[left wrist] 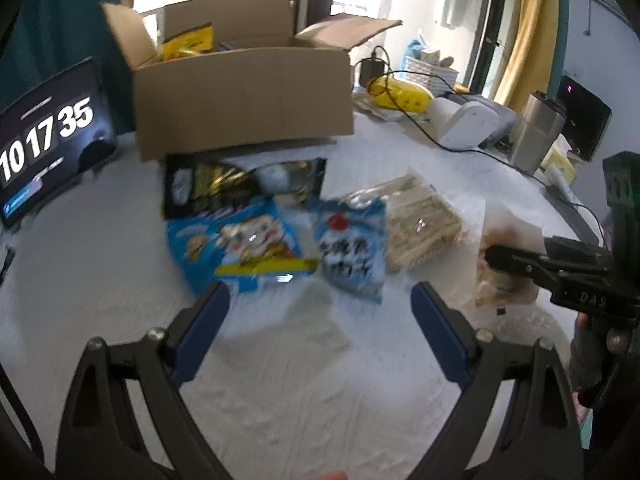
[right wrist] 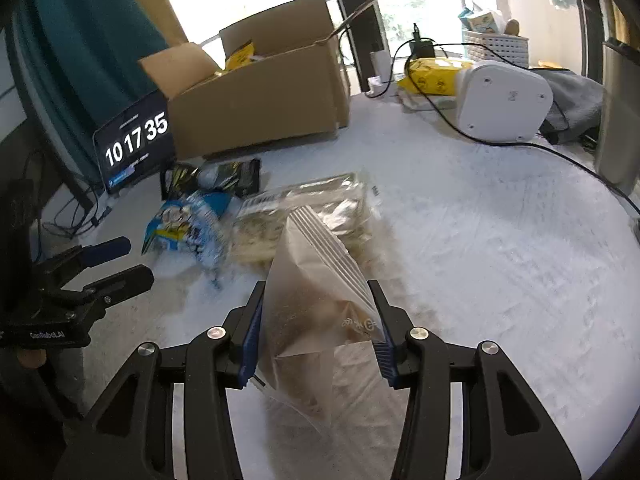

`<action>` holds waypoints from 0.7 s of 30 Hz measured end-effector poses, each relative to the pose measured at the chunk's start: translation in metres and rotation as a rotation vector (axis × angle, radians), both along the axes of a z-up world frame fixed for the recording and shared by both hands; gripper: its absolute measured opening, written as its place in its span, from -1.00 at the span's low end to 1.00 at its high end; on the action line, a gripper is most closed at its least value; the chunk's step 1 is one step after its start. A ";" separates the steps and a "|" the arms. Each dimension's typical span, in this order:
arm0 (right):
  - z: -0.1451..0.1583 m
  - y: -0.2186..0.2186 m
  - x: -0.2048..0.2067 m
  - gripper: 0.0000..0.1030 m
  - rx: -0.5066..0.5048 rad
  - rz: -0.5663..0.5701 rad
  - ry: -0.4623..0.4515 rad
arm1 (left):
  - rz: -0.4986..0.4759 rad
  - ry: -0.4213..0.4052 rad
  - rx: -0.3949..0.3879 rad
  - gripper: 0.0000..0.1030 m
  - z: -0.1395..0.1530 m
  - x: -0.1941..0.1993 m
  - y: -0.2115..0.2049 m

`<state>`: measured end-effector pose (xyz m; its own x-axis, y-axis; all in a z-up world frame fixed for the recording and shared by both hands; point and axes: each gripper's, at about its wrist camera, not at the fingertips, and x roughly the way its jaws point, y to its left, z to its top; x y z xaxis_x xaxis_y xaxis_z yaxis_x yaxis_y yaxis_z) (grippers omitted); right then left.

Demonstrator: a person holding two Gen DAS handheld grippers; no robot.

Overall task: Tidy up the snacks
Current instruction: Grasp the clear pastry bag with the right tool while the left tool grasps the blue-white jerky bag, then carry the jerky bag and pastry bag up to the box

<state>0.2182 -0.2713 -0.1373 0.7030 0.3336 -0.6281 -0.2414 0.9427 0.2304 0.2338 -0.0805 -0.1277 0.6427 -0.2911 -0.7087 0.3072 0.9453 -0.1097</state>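
Snack pouch (right wrist: 316, 300) sits clamped between right tool (right wrist: 318, 320) pads; left tool (left wrist: 320, 304) gapes empty.

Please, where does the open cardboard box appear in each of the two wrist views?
Left wrist view: cardboard box sits upper centre, behind the snack packets.
Right wrist view: cardboard box sits upper left of centre, flaps open.
Shared landmark: the clock screen stands just left of it in both.

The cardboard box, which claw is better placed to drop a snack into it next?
Right. The right claw is shut on the translucent snack bag, ready to carry to the cardboard box. The left claw is open and empty.
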 end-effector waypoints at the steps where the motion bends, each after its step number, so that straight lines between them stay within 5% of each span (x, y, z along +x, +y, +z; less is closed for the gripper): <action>1: 0.001 -0.004 0.002 -0.04 0.005 -0.003 0.000 | -0.006 0.004 -0.003 0.80 0.000 0.006 -0.004; 5: 0.001 -0.019 0.009 -0.04 0.023 -0.023 0.001 | -0.014 0.020 -0.015 0.77 -0.002 0.022 -0.016; 12: 0.001 -0.042 0.016 -0.04 0.050 -0.058 0.010 | -0.023 0.090 0.008 0.09 -0.015 0.045 -0.031; 21: 0.003 -0.047 0.021 -0.04 0.069 -0.065 0.010 | -0.054 0.088 0.015 -0.15 -0.013 0.048 -0.039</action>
